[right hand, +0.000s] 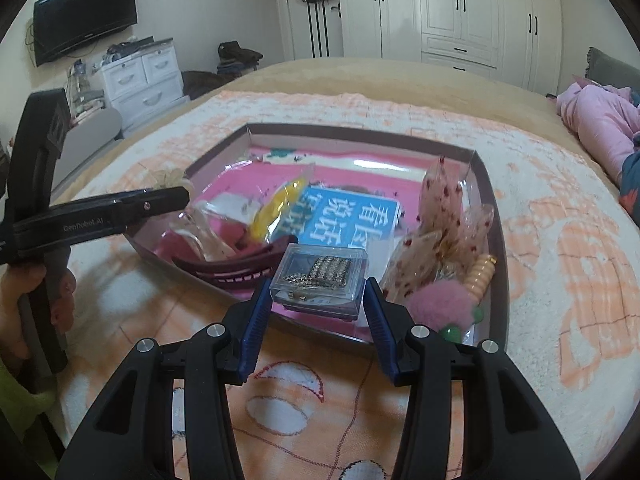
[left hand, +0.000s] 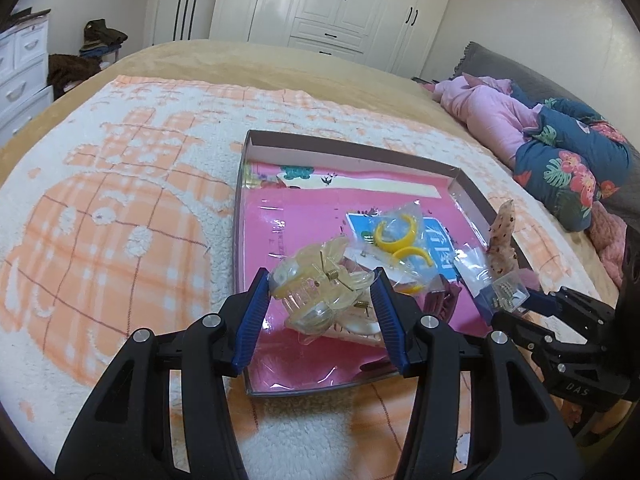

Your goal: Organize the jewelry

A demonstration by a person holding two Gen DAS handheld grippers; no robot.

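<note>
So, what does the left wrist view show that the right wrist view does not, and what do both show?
Only the left wrist view: the left gripper shut on a translucent hair claw clip.

Only the right wrist view: the wall-mounted TV, a pink pompom, and the right gripper shut on a clear box of rhinestone clips.

Both: the shallow cardboard tray, the yellow pieces in a plastic bag, the white wardrobe.

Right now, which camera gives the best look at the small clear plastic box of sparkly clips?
The right wrist view: the small clear plastic box sits centred between the right gripper fingers. The left wrist view shows it only edge-on.
</note>
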